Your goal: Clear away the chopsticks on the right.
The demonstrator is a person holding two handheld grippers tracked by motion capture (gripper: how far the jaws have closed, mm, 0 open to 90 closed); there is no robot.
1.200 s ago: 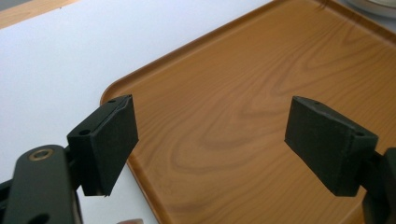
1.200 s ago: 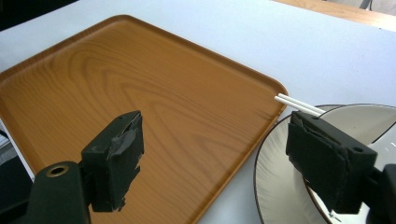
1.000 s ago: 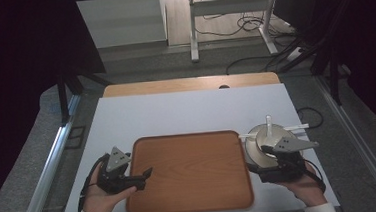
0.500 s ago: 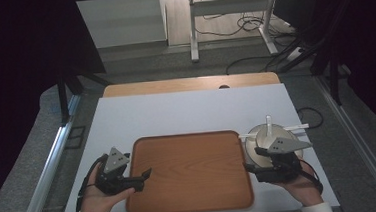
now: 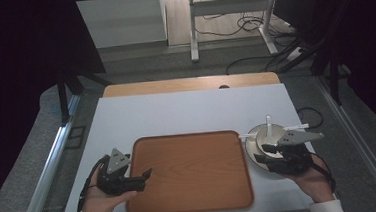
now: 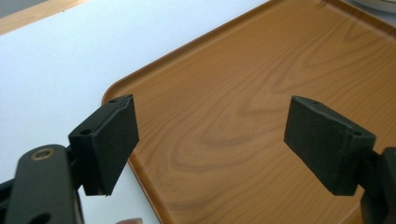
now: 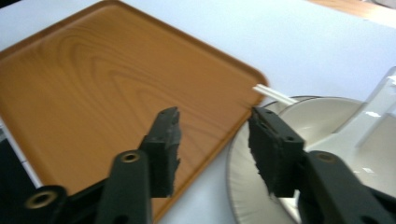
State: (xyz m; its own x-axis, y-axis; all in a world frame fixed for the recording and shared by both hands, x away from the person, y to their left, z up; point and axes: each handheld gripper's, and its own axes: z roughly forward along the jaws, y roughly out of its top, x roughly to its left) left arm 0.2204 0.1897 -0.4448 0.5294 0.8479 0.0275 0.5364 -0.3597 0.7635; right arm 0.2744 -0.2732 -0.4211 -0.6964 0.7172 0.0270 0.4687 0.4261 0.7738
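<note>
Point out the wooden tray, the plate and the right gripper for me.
wooden tray (image 5: 190, 171): high view, bare middle of its floor.
plate (image 7: 252, 186): right gripper view, its near rim.
right gripper (image 7: 212, 147): right gripper view, midway between its fingertips, jaws just closing, nothing gripped.

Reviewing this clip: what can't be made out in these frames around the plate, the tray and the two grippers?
- Plate, high view: its near half is covered by the right gripper and its grey top piece.
- White utensils on the plate: too small in the high view, cut off and blurred in the right gripper view, so their kind is unclear.
- Tray, left gripper view: its far and right edges run out of frame.
- Left gripper, high view: jaw gap too small to read.
</note>
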